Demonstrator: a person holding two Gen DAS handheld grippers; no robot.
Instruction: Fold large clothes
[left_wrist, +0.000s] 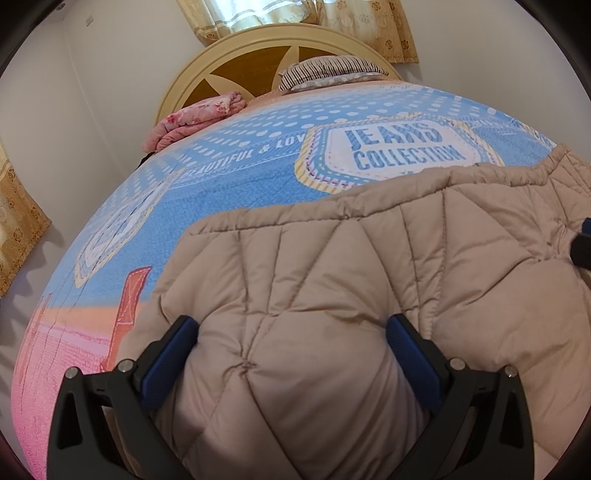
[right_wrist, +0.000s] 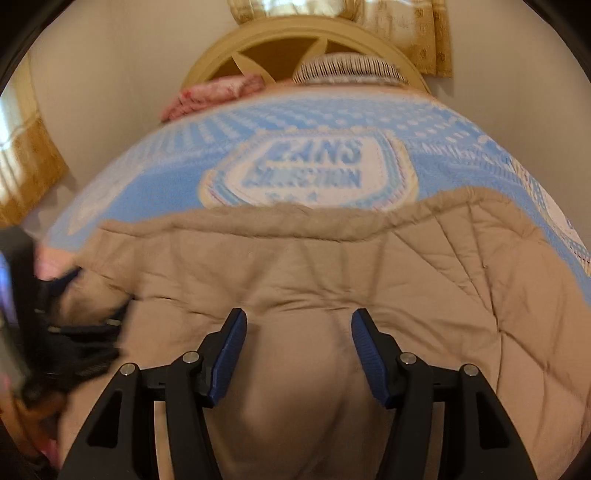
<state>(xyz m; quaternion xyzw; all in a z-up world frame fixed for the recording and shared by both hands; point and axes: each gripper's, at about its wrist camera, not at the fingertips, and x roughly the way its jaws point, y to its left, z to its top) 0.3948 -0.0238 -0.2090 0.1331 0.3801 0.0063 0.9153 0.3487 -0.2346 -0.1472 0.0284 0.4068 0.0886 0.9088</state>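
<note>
A tan quilted puffer jacket (left_wrist: 369, 266) lies on the blue printed bedspread (left_wrist: 229, 192); it also shows in the right wrist view (right_wrist: 332, 266). My left gripper (left_wrist: 293, 328) has its blue pads wide apart with a thick fold of the jacket bulging between them. My right gripper (right_wrist: 298, 325) has its pads apart too, with a bunched ridge of the jacket between them. The left gripper shows blurred at the left edge of the right wrist view (right_wrist: 74, 332). The right gripper's tip peeks in at the right edge of the left wrist view (left_wrist: 581, 243).
A round wooden headboard (left_wrist: 258, 62) stands at the far end. A striped pillow (left_wrist: 328, 70) and a folded pink floral blanket (left_wrist: 195, 118) lie by it. Gold curtains (left_wrist: 22, 229) hang at the left and behind the headboard. The bedspread beyond the jacket is bare.
</note>
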